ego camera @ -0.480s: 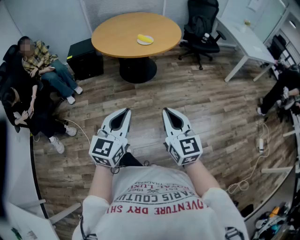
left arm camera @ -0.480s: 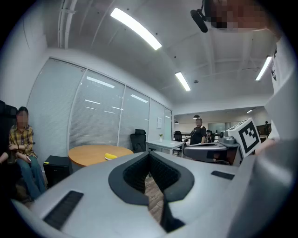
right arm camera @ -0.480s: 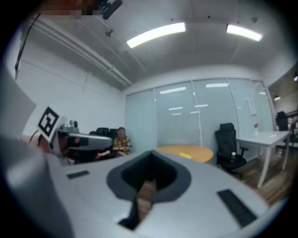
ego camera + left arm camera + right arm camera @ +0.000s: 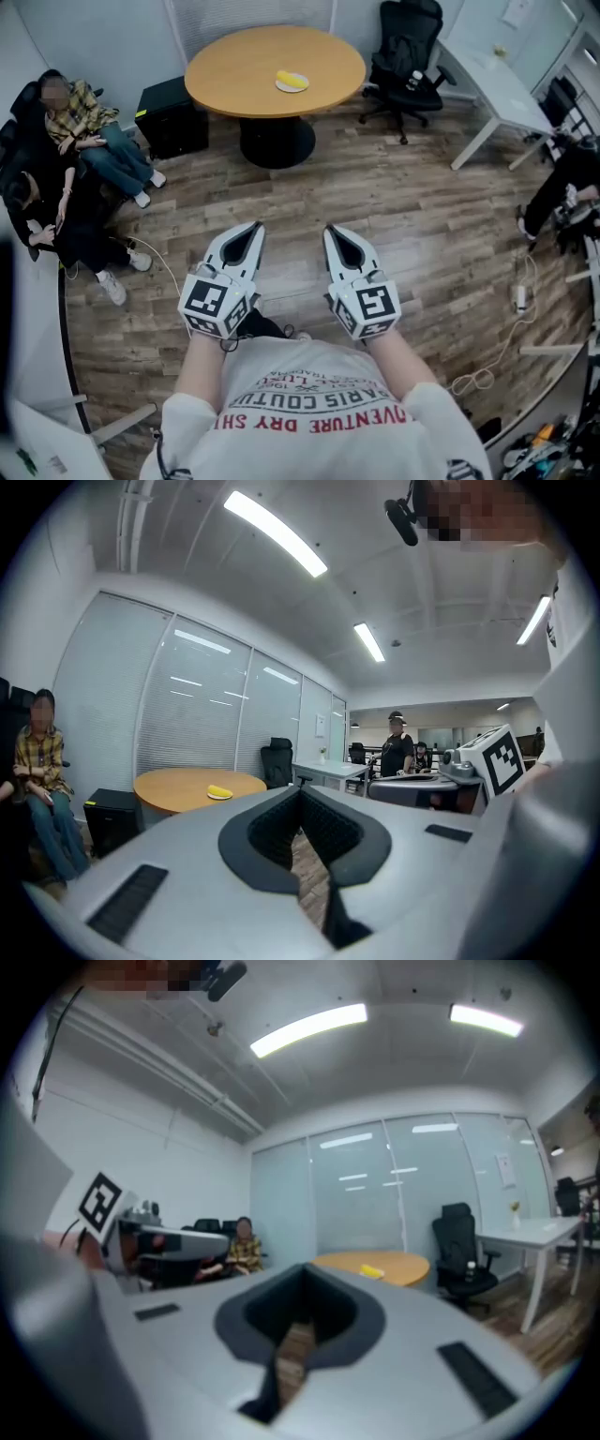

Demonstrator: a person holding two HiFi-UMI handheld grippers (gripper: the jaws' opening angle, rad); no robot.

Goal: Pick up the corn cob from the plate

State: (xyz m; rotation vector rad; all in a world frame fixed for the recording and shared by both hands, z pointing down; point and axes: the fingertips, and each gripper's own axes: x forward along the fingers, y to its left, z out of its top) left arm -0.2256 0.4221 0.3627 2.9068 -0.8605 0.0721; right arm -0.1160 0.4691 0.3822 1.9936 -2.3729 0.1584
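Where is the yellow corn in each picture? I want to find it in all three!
Head view: the corn cob is near the top middle, on a plate on the round wooden table.
Left gripper view: small and far off, left of middle.
Right gripper view: small, right of middle.
Shared landmark: the round wooden table, with the black office chair to its right in all three.

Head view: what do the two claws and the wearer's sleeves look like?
The left claw and right claw are matching pale grey wedges tapering to a point, with black padded linings. Each carries a white cube with black square markers. The person wears a white short-sleeved T-shirt with red and dark lettering.
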